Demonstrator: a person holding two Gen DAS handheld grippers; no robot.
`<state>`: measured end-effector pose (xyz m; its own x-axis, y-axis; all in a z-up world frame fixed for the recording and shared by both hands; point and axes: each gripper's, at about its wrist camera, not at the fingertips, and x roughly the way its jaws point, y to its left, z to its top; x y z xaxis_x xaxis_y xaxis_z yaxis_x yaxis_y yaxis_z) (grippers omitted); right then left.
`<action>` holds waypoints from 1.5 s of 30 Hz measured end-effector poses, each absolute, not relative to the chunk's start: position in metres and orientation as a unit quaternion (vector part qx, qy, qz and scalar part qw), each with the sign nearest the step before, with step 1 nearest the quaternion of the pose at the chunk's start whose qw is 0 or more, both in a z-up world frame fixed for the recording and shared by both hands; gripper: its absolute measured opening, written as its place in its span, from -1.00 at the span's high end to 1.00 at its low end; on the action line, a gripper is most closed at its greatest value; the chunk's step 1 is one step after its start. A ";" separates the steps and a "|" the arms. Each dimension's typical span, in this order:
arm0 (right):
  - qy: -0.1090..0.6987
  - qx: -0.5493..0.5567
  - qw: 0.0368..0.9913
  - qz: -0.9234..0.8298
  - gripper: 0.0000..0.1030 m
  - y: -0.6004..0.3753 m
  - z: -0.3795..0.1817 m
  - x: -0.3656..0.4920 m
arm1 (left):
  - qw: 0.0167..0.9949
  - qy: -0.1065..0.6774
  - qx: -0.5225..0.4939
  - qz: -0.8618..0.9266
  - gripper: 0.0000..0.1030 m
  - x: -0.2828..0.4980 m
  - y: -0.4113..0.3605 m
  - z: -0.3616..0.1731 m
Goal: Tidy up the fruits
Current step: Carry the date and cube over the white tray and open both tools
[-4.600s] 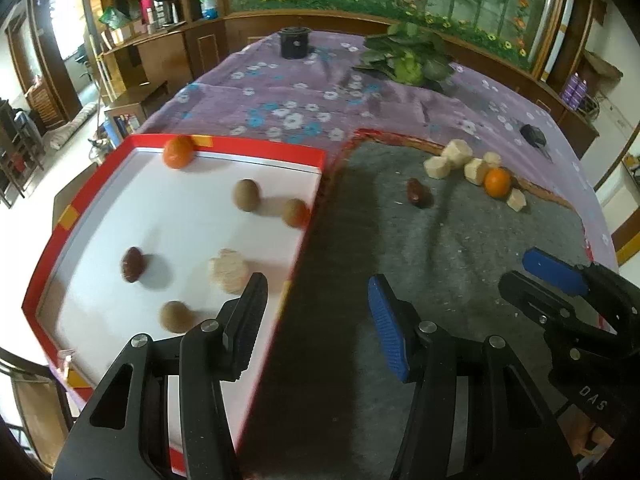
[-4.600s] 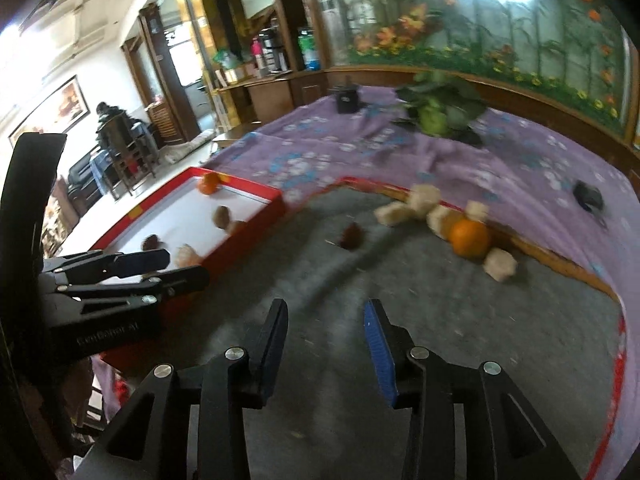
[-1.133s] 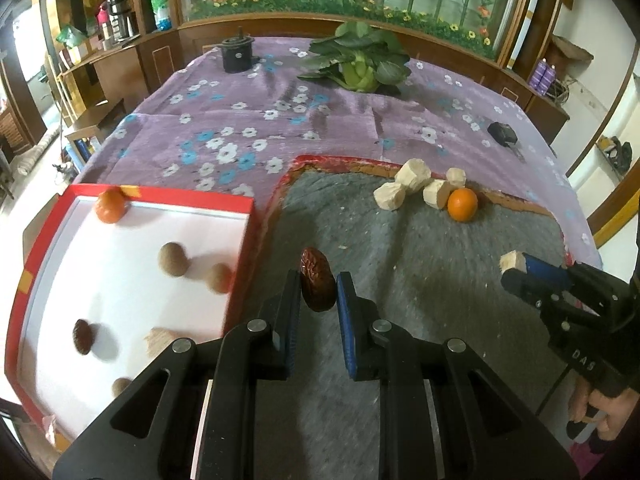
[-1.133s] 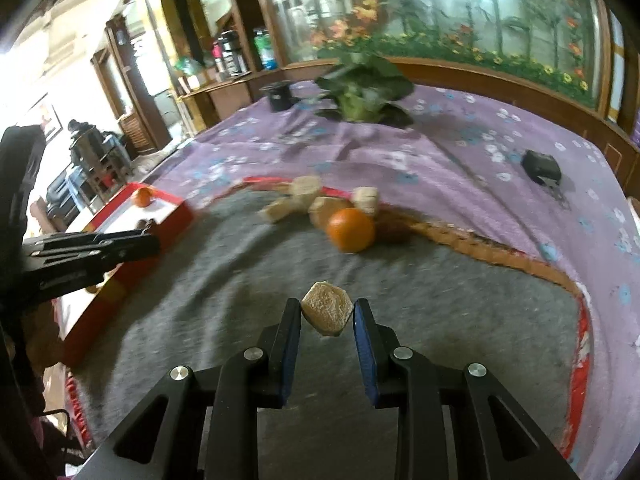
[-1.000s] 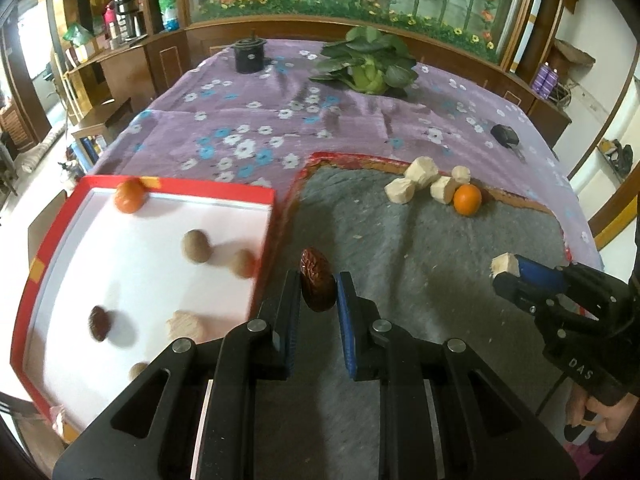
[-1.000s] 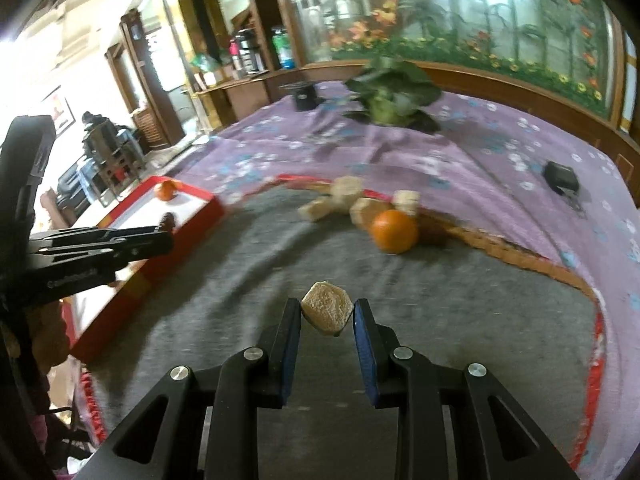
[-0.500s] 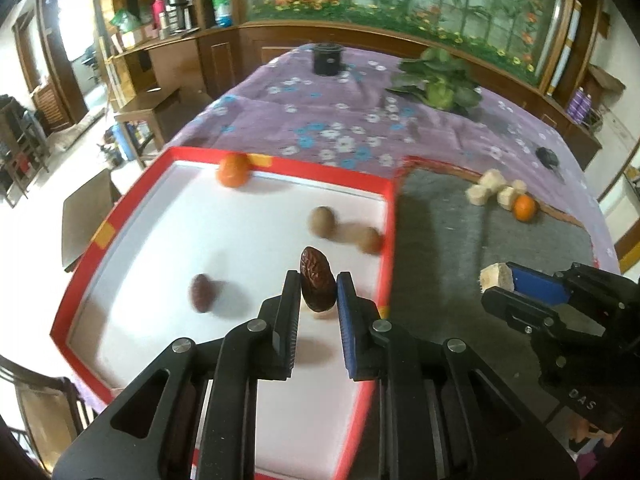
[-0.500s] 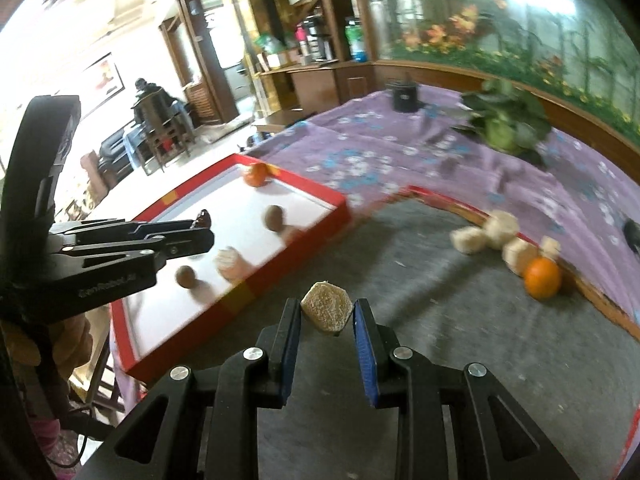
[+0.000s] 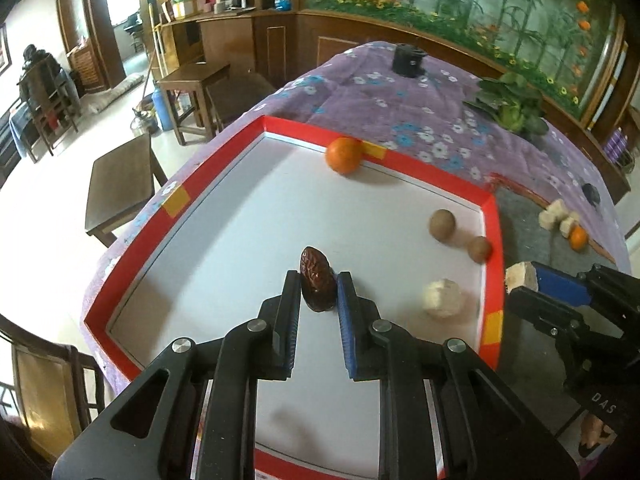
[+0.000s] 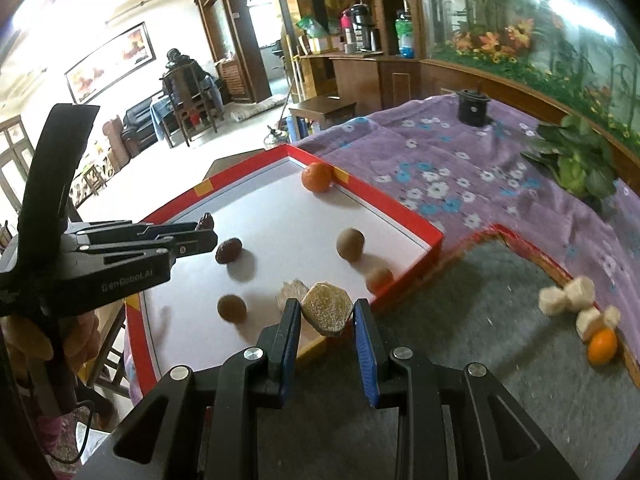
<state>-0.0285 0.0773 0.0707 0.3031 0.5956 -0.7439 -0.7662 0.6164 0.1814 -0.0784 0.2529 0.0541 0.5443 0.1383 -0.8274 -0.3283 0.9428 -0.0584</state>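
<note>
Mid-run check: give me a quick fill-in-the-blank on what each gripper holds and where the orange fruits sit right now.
1. The left gripper is shut on a dark red ____.
2. The right gripper is shut on a ____ chunk.
3. One orange sits in the far corner of the red ____.
4. The other orange lies on the ____ mat.

Missing words: date; beige; tray; grey
</note>
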 end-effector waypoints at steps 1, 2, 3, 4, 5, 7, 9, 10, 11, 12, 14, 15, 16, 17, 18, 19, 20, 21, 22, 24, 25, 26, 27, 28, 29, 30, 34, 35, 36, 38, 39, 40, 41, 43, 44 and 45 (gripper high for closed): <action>0.410 -0.106 0.799 0.426 0.50 0.081 0.070 -0.026 | 0.872 0.458 -0.106 0.134 0.66 -0.077 0.254 0.054; 0.412 -0.108 0.799 0.426 0.50 0.085 0.068 -0.023 | 0.873 0.458 -0.105 0.134 0.66 -0.074 0.254 0.053; 0.413 -0.111 0.798 0.425 0.50 0.088 0.067 -0.021 | 0.873 0.457 -0.104 0.133 0.66 -0.073 0.254 0.053; 0.415 -0.115 0.797 0.423 0.50 0.092 0.065 -0.018 | 0.874 0.457 -0.102 0.130 0.66 -0.070 0.253 0.053; 0.416 -0.117 0.797 0.422 0.50 0.095 0.064 -0.016 | 0.874 0.457 -0.101 0.127 0.66 -0.067 0.253 0.052; 0.421 -0.119 0.795 0.421 0.50 0.099 0.060 -0.011 | 0.875 0.458 -0.101 0.123 0.66 -0.060 0.252 0.051; 0.425 -0.121 0.795 0.416 0.50 0.102 0.057 -0.006 | 0.875 0.458 -0.100 0.120 0.66 -0.053 0.251 0.051; 0.427 -0.121 0.795 0.414 0.50 0.103 0.055 -0.003 | 0.875 0.459 -0.099 0.120 0.66 -0.048 0.251 0.050; 0.429 -0.120 0.794 0.413 0.50 0.105 0.053 0.000 | 0.874 0.461 -0.097 0.120 0.66 -0.043 0.251 0.048; 0.430 -0.120 0.794 0.412 0.50 0.106 0.052 0.002 | 0.873 0.463 -0.096 0.120 0.66 -0.040 0.251 0.047; 0.435 -0.122 0.793 0.410 0.49 0.109 0.048 0.007 | 0.871 0.467 -0.091 0.119 0.66 -0.033 0.249 0.043; 0.433 -0.120 0.792 0.414 0.49 0.110 0.047 0.009 | 0.870 0.470 -0.087 0.120 0.66 -0.030 0.248 0.041; 0.436 -0.120 0.789 0.417 0.49 0.113 0.047 0.010 | 0.869 0.473 -0.086 0.120 0.66 -0.027 0.248 0.039; 0.436 -0.124 0.786 0.420 0.49 0.116 0.047 0.010 | 0.866 0.477 -0.086 0.122 0.66 -0.025 0.249 0.037; 0.435 -0.129 0.785 0.421 0.49 0.118 0.046 0.009 | 0.865 0.479 -0.087 0.122 0.66 -0.024 0.249 0.035; 0.436 -0.134 0.783 0.424 0.49 0.121 0.045 0.009 | 0.864 0.481 -0.088 0.123 0.66 -0.022 0.250 0.033; 0.439 -0.135 0.779 0.426 0.49 0.124 0.043 0.009 | 0.863 0.482 -0.088 0.125 0.66 -0.021 0.251 0.032; 0.442 -0.137 0.776 0.428 0.50 0.126 0.042 0.008 | 0.861 0.484 -0.088 0.128 0.66 -0.020 0.252 0.031; 0.442 -0.142 0.774 0.430 0.50 0.128 0.041 0.007 | 0.860 0.486 -0.088 0.129 0.66 -0.019 0.253 0.029; 0.437 -0.152 0.777 0.426 0.50 0.131 0.039 0.005 | 0.857 0.491 -0.087 0.130 0.66 -0.017 0.252 0.026; 0.438 -0.154 0.780 0.420 0.50 0.131 0.037 0.007 | 0.856 0.493 -0.088 0.131 0.66 -0.017 0.252 0.024; 0.438 -0.152 0.781 0.418 0.49 0.130 0.035 0.008 | 0.857 0.491 -0.086 0.133 0.66 -0.017 0.251 0.024; 0.434 -0.149 0.785 0.417 0.49 0.130 0.035 0.008 | 0.857 0.491 -0.083 0.136 0.66 -0.016 0.250 0.024; 0.434 -0.146 0.785 0.417 0.49 0.129 0.035 0.009 | 0.856 0.491 -0.082 0.138 0.66 -0.017 0.249 0.023; 0.435 -0.142 0.784 0.420 0.49 0.129 0.035 0.009 | 0.855 0.492 -0.083 0.140 0.66 -0.015 0.249 0.023; 0.437 -0.141 0.782 0.423 0.48 0.129 0.035 0.009 | 0.854 0.493 -0.083 0.141 0.66 -0.015 0.248 0.023; 0.437 -0.134 0.782 0.424 0.34 0.125 0.037 0.005 | 0.853 0.494 -0.082 0.146 0.64 -0.015 0.247 0.024; 0.438 -0.130 0.781 0.425 0.34 0.123 0.038 0.004 | 0.853 0.495 -0.084 0.146 0.64 -0.016 0.248 0.024; 0.438 -0.128 0.782 0.425 0.34 0.122 0.038 0.004 | 0.851 0.496 -0.086 0.147 0.60 -0.017 0.248 0.024; 0.437 -0.125 0.783 0.425 0.34 0.117 0.042 0.000 | 0.850 0.497 -0.091 0.150 0.28 -0.019 0.249 0.025; 0.434 -0.123 0.785 0.425 0.34 0.114 0.045 -0.002 | 0.851 0.494 -0.094 0.152 0.19 -0.022 0.249 0.026; 0.430 -0.120 0.786 0.426 0.34 0.111 0.048 -0.005 | 0.853 0.490 -0.093 0.152 0.08 -0.024 0.249 0.028; 0.427 -0.117 0.788 0.427 0.34 0.107 0.051 -0.007 | 0.856 0.486 -0.092 0.154 0.07 -0.026 0.248 0.030; 0.421 -0.109 0.793 0.427 0.32 0.099 0.057 -0.011 | 0.859 0.479 -0.088 0.157 0.06 -0.030 0.245 0.035; 0.419 -0.106 0.795 0.426 0.28 0.096 0.058 -0.012 | 0.860 0.478 -0.087 0.158 0.06 -0.032 0.244 0.037; 0.417 -0.102 0.797 0.424 0.26 0.093 0.060 -0.014 | 0.861 0.476 -0.086 0.159 0.06 -0.034 0.242 0.039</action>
<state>-0.0138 0.0926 0.0600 0.2929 0.5908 -0.7517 -0.7616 0.6196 0.1902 -0.0344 0.2419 0.0389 0.4963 0.1920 -0.8466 -0.3560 0.9345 0.0033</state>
